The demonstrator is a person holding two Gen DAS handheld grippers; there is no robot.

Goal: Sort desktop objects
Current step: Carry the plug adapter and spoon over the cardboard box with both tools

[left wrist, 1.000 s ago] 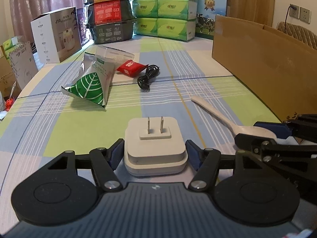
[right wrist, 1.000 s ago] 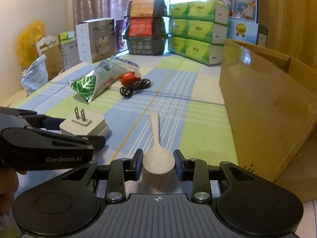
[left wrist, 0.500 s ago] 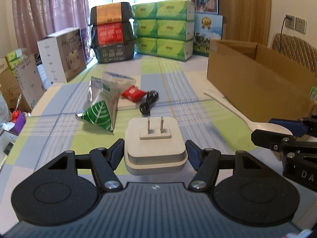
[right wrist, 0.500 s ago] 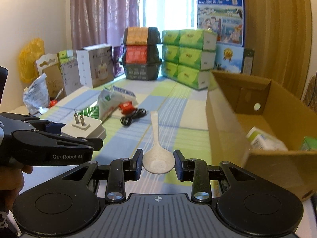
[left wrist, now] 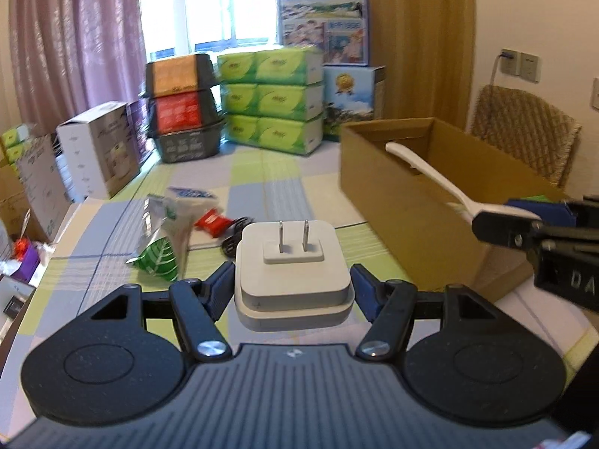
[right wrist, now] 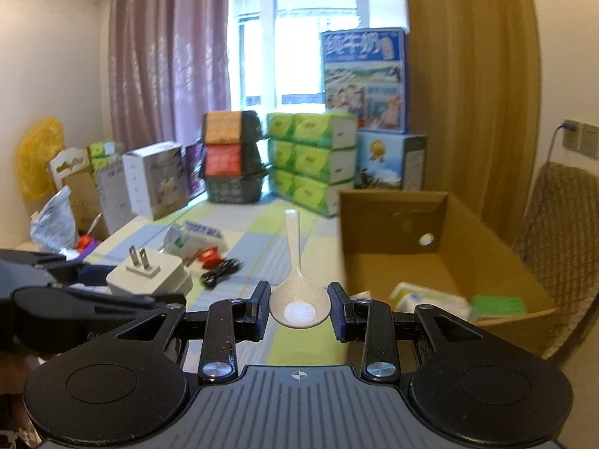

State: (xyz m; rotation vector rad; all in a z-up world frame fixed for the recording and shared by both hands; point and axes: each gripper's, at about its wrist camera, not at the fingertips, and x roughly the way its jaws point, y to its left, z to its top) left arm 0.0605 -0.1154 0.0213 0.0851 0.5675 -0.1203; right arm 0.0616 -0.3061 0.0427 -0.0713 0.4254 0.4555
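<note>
My left tongs [left wrist: 292,286] are clamped on the white plug [left wrist: 292,262], prongs pointing up, held in the air above the checked tabletop [left wrist: 262,172]. My right tongs [right wrist: 299,307] grip the bowl of the pale spoon [right wrist: 297,292], handle pointing away from me, also lifted. The cardboard box [right wrist: 393,220] sits open along the tabletop's right edge, with a few packets inside. Near the middle of the tabletop lie a green leaf-print bag [left wrist: 159,258], a red packet [left wrist: 211,222] and a coiled black cable [right wrist: 221,271], close together.
</note>
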